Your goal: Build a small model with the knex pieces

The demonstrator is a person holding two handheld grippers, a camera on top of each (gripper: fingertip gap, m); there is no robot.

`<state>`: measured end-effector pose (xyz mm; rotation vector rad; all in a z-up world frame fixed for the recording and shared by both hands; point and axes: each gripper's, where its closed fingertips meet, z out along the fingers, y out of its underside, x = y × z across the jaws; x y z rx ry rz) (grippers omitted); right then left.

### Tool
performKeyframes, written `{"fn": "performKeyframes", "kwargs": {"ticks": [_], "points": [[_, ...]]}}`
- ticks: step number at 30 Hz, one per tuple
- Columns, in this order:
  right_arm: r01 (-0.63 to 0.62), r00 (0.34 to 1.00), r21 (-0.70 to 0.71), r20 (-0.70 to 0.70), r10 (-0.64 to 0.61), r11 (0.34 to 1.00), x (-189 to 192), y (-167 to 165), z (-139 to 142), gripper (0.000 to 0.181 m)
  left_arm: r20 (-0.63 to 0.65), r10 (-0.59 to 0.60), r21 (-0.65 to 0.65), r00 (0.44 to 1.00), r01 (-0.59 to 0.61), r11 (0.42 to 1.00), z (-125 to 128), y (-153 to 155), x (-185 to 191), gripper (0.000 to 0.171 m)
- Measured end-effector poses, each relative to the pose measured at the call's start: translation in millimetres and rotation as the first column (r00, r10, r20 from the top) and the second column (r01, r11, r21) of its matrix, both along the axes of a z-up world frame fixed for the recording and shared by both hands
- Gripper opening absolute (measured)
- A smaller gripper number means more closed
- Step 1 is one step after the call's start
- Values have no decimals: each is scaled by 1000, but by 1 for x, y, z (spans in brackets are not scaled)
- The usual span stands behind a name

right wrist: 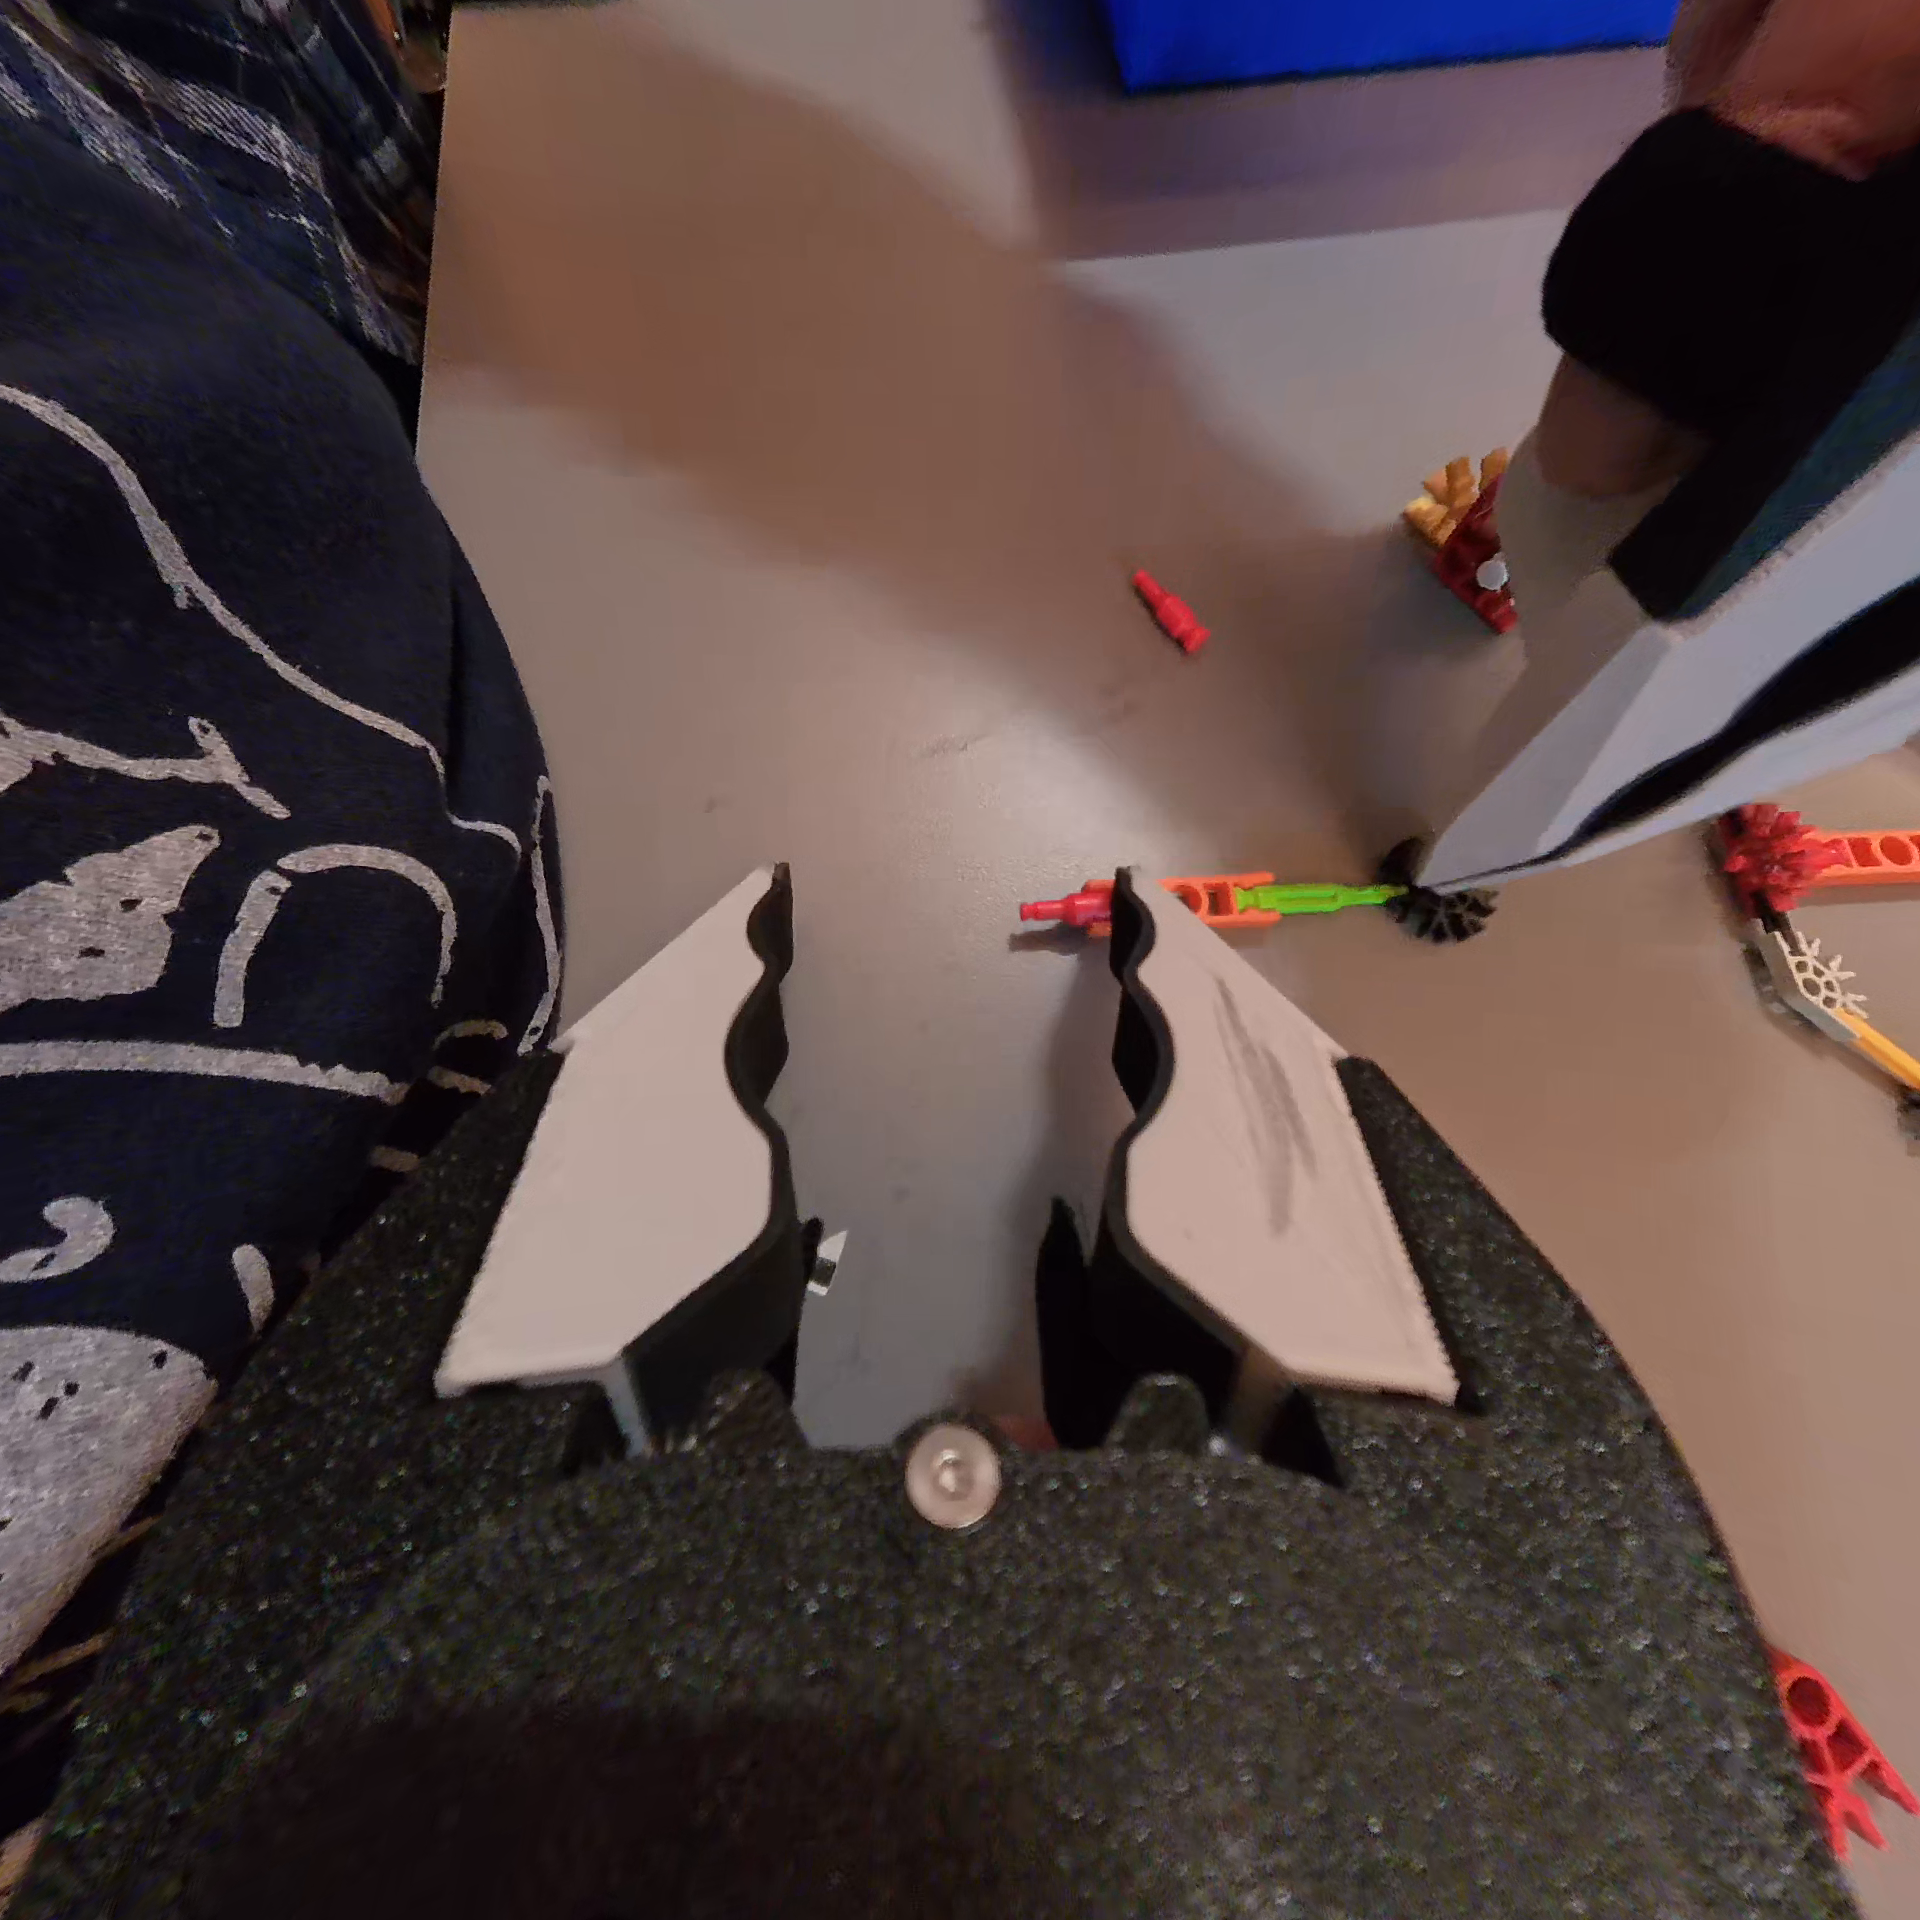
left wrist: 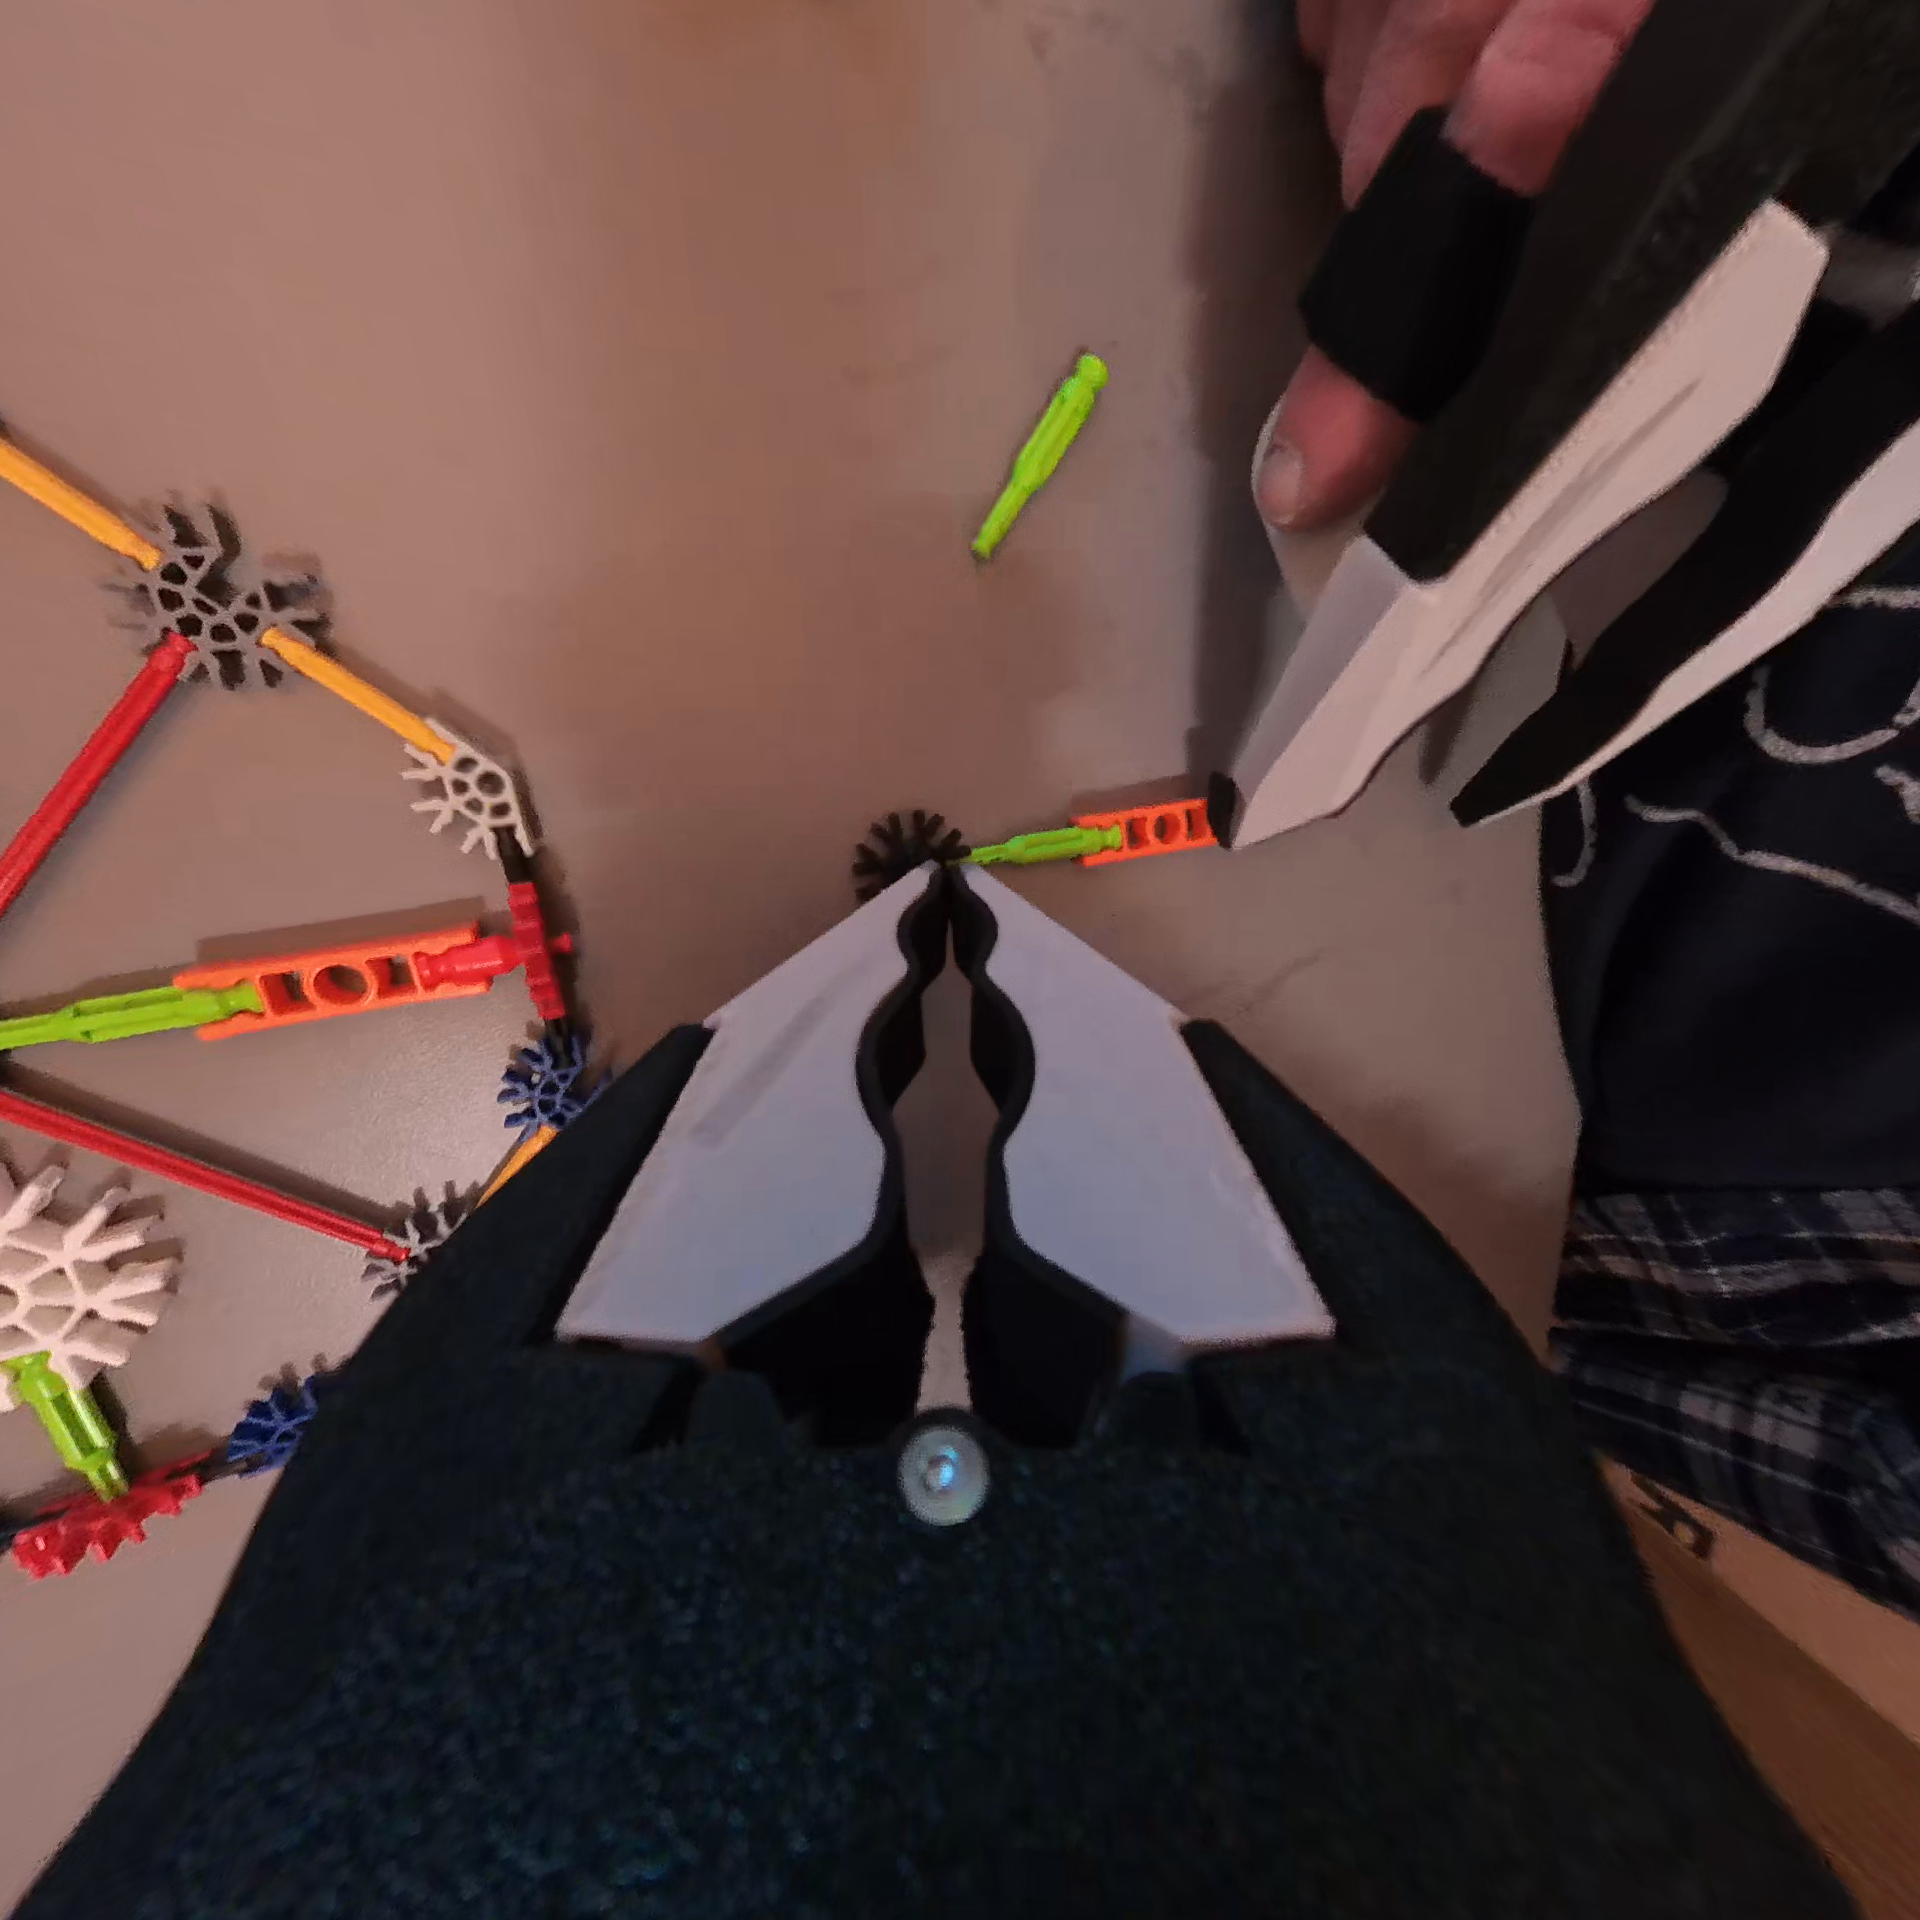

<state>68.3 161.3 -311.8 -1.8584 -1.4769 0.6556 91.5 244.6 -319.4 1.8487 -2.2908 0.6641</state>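
In your left wrist view, your left gripper (left wrist: 943, 873) was pinched tight on the black round connector (left wrist: 902, 850) on the table (left wrist: 727, 312), joined by a green rod (left wrist: 1023, 847) to an orange connector (left wrist: 1148, 828); only here a loose green rod (left wrist: 1039, 452) showed.

In your right wrist view, your right gripper (right wrist: 951, 899) gaped wide, empty, one fingertip against that orange connector (right wrist: 1210, 896); only here its red rod (right wrist: 1060, 907) showed

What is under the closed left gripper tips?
The left gripper covers part of a black connector on the table. A green rod leaves it sideways; the joint is hidden.
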Motion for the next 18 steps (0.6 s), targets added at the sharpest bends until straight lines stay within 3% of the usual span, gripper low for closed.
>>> {"fn": "performKeyframes", "kwargs": {"ticks": [12, 18], "points": [[-5, 1000, 14, 13, 5, 1000, -1, 1, -2, 58, -156, -9, 63, 988, 19, 998, -2, -1, 5, 0], [-10, 1000, 19, 0, 10, 1000, 0, 0, 0, 59, -143, 7, 75, 990, 4, 997, -2, -2, 7, 0]]}}
